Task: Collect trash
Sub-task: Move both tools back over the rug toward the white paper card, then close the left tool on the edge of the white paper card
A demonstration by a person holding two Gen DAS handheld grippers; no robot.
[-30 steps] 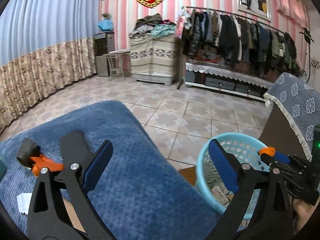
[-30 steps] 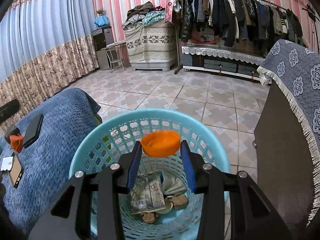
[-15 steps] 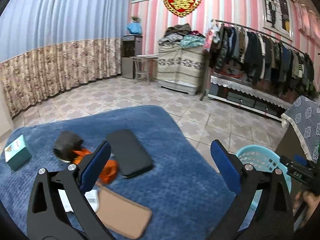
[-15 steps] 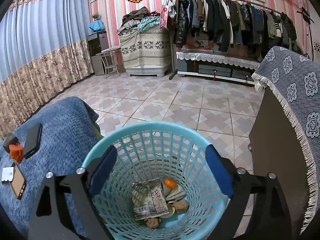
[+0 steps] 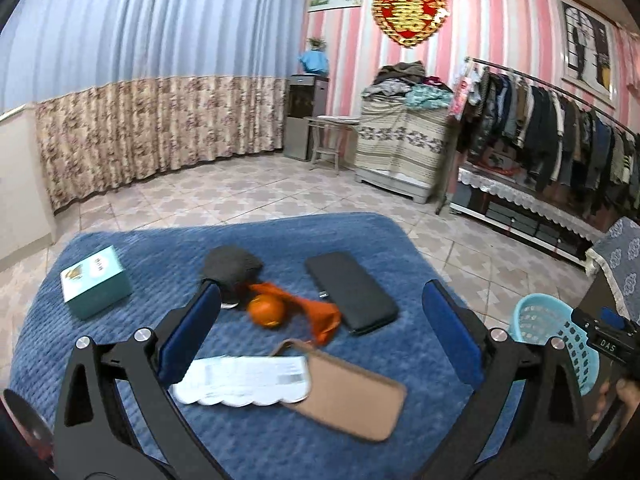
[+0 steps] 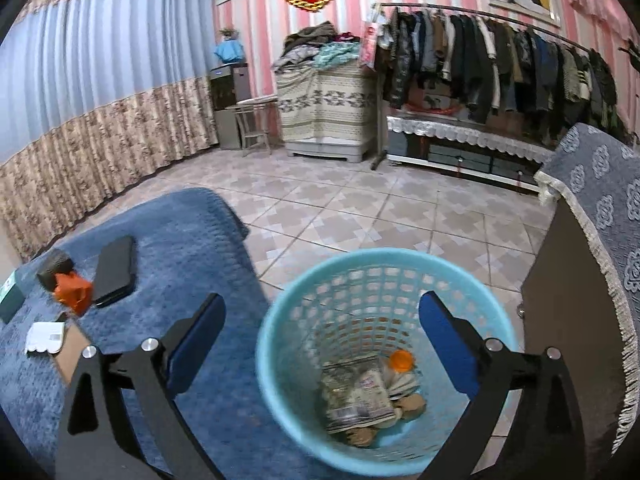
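While my right gripper [image 6: 322, 336] hangs over the light-blue basket [image 6: 280, 364], its jaws have just been opening and now stand wide with nothing between them. An orange cap [image 6: 401, 360] lies inside the basket on crumpled wrappers [image 6: 356, 400]. My left gripper [image 5: 320, 324] is also spread wide and empty, above the blue-covered table [image 5: 404, 248]. On the table I note an orange [image 5: 266, 310] touching an orange bag [image 5: 316, 314], a dark grey bundle [image 5: 232, 266] just behind them, a black phone [image 5: 352, 292] beside the bag, a teal box [image 5: 96, 282] well to the left, and a white receipt [image 5: 244, 380] overlapping a tan case [image 5: 352, 404] nearest me. The basket stands on the tiled floor just beside the table's right edge.
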